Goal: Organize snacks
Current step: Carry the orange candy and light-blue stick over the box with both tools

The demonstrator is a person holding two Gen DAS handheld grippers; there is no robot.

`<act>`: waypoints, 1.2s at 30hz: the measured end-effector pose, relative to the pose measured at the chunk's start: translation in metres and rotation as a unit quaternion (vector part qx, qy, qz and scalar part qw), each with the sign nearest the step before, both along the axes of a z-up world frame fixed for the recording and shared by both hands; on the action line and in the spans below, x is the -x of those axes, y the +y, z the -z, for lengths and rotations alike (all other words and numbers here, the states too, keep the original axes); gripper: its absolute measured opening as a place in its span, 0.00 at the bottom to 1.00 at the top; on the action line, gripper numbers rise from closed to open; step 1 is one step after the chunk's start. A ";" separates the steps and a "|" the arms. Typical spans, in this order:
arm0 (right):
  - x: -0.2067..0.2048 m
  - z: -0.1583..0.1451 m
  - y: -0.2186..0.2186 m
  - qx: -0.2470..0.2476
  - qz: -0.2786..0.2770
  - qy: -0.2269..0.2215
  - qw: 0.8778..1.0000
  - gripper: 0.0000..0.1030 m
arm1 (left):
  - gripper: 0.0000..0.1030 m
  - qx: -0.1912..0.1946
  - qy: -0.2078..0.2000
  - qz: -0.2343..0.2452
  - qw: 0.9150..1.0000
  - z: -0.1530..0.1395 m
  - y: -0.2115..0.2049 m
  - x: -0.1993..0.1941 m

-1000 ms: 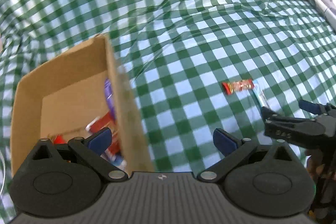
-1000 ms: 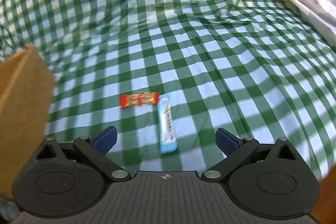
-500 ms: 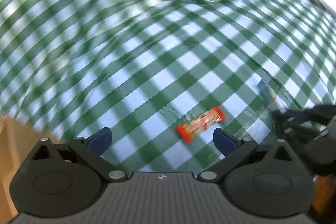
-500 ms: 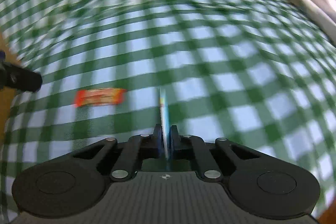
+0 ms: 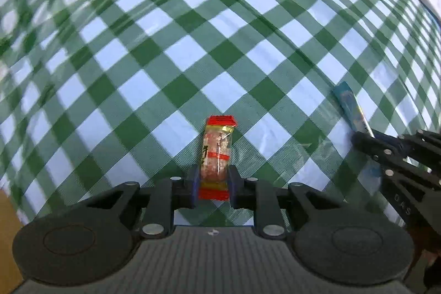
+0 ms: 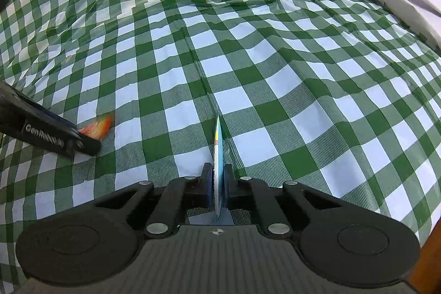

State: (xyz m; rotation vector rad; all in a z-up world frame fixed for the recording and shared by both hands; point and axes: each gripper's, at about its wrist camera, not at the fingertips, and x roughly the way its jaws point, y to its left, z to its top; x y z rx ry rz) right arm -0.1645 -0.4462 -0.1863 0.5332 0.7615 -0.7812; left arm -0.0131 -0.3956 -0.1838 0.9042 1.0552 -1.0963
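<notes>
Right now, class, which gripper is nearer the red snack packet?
Left. The left gripper is closing with the red snack packet between its fingers; the right gripper, off to the side, grips the blue packet.

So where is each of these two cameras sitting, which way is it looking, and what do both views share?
Left wrist: sits on the left gripper, looking steeply down along its fingers at the checked cloth; its jaws are closing on the red snack; the right gripper shows at right.
Right wrist: sits on the right gripper, angled down over the cloth, clamped on the blue snack; the left gripper enters at left.
Shared: the cloth, both snacks, both grippers.
</notes>
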 end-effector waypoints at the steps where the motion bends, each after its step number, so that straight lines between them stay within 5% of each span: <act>1: 0.001 -0.002 0.000 -0.003 0.001 -0.004 1.000 0.07 | 0.22 0.002 -0.007 -0.004 1.000 -0.003 0.004 0.002; 9: 0.013 -0.045 0.026 0.006 0.002 -0.042 0.999 0.07 | 0.22 0.028 -0.043 -0.071 0.996 -0.059 0.054 0.026; 23: 0.035 -0.123 0.159 -0.001 -0.109 -0.077 0.991 0.07 | 0.22 0.090 -0.064 -0.144 0.983 -0.174 0.207 0.068; 36: 0.038 -0.169 0.310 0.006 -0.251 -0.087 0.964 0.07 | 0.22 0.107 -0.073 -0.261 0.957 -0.214 0.395 0.089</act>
